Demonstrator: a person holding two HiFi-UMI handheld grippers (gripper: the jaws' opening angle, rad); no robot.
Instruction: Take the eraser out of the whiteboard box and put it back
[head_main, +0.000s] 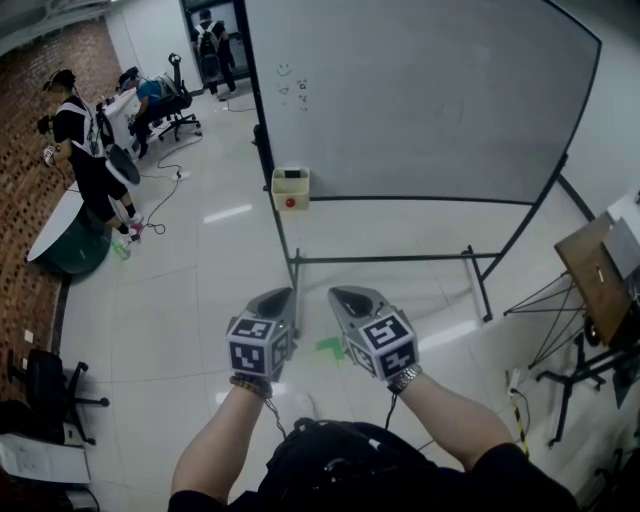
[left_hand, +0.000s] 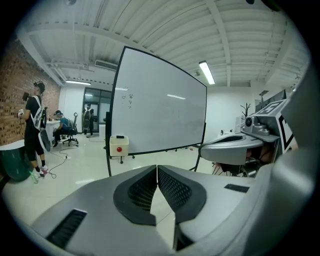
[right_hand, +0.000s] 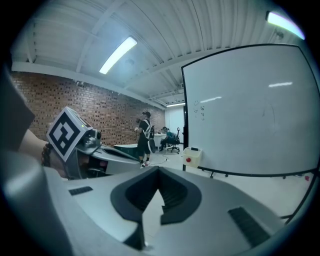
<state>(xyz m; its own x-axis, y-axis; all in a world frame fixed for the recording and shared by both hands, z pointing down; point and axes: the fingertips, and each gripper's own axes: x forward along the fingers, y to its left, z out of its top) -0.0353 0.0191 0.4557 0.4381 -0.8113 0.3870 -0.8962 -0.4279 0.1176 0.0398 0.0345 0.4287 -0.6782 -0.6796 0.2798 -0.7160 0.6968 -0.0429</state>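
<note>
A pale yellow whiteboard box (head_main: 290, 188) with a red dot on its front hangs at the lower left corner of a large whiteboard (head_main: 420, 100) on a black rolling stand. A dark eraser (head_main: 292, 174) lies in the box's top. The box also shows in the left gripper view (left_hand: 119, 145) and the right gripper view (right_hand: 192, 156). My left gripper (head_main: 283, 296) and right gripper (head_main: 340, 295) are held side by side, well short of the board, both shut with nothing between the jaws. The left gripper (left_hand: 157, 168) and the right gripper (right_hand: 158, 170) point toward the board.
A person in black (head_main: 85, 150) stands at the far left by a white table (head_main: 60, 225); others sit at office chairs (head_main: 170, 100) behind. A wooden stand (head_main: 600, 280) is at the right. A black chair (head_main: 50, 385) stands at lower left. Green tape (head_main: 330, 346) marks the floor.
</note>
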